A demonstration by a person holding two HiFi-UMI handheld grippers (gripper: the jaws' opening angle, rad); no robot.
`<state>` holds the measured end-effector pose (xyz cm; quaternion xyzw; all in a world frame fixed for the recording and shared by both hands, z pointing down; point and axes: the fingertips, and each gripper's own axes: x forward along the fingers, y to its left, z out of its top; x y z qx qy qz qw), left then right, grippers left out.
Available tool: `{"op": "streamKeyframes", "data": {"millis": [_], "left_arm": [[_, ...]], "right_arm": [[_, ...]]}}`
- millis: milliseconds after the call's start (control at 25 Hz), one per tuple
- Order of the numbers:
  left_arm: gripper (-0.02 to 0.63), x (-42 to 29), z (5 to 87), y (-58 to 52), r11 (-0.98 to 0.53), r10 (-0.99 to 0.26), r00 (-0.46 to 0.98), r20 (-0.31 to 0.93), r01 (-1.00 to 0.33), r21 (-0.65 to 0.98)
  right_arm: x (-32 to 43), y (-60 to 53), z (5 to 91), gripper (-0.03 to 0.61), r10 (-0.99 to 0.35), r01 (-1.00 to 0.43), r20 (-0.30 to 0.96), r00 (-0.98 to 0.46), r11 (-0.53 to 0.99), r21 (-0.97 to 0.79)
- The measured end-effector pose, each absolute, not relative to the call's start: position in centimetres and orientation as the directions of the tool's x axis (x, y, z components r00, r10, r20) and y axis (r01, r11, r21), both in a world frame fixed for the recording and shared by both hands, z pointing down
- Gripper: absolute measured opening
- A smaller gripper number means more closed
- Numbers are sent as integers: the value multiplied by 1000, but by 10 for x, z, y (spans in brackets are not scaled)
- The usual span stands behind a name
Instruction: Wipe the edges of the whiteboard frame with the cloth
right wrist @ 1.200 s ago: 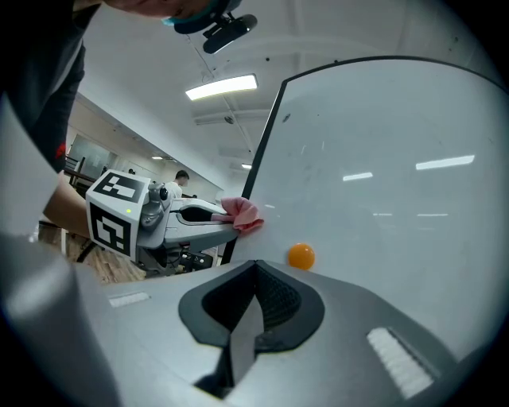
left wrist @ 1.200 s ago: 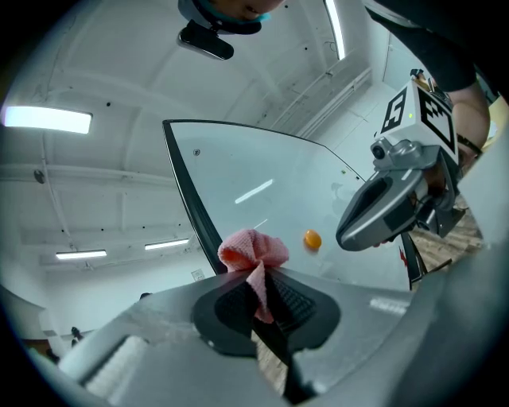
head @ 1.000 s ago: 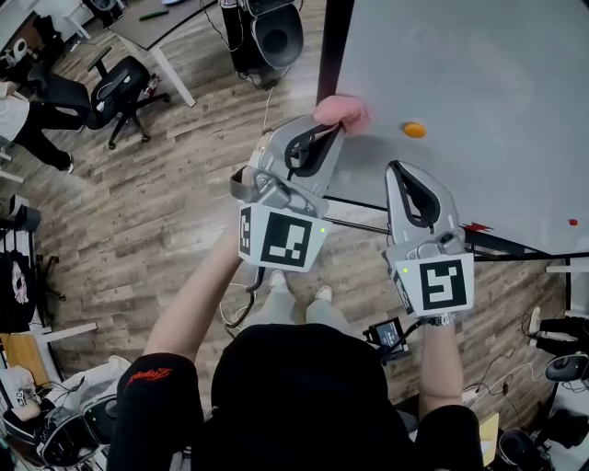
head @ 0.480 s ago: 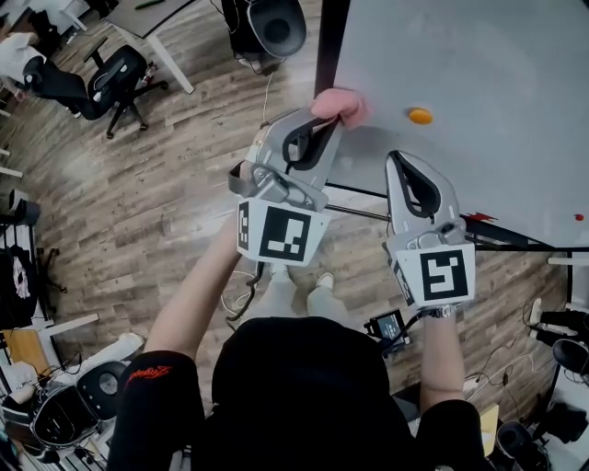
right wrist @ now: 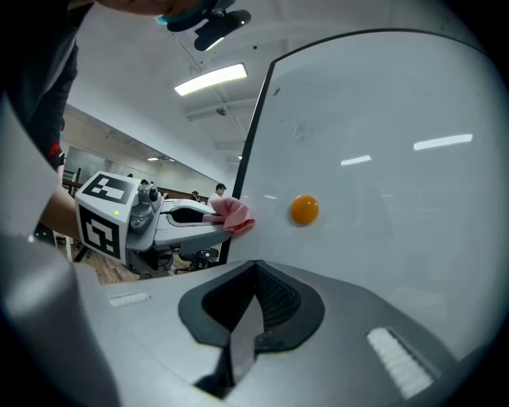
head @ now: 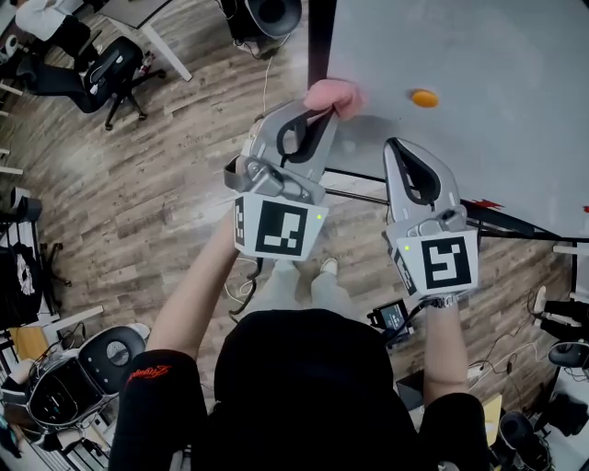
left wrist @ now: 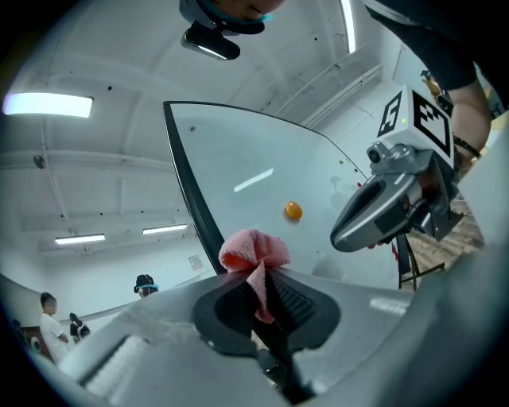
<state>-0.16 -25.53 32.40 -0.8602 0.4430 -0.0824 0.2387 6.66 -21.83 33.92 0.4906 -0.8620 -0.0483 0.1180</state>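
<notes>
The cloth (head: 336, 96), pinched in the left gripper's (head: 324, 118) fingers, should be pressed along the whiteboard frame (head: 319, 37) just beyond them (right gripper (head: 398, 153) closed, empty).

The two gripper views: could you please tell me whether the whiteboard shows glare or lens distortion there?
Left gripper view: the fisheye lens curves the whiteboard's black frame, and one ceiling-light streak glares above the round orange magnet. Right gripper view: light streaks on the white board, frame bowed likewise.

An office: swivel chair (head: 103, 75), desk (head: 129, 13), whiteboard (head: 497, 120).
</notes>
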Motion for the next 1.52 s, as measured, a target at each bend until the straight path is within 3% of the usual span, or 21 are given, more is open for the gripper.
{"op": "streamKeyframes", "data": {"millis": [1520], "left_arm": [[17,3,403,-264,-523,-829,556,56,-738,-425]], "right_arm": [[77,-221,393,2,-845,-845,237,-480,518,136]]}}
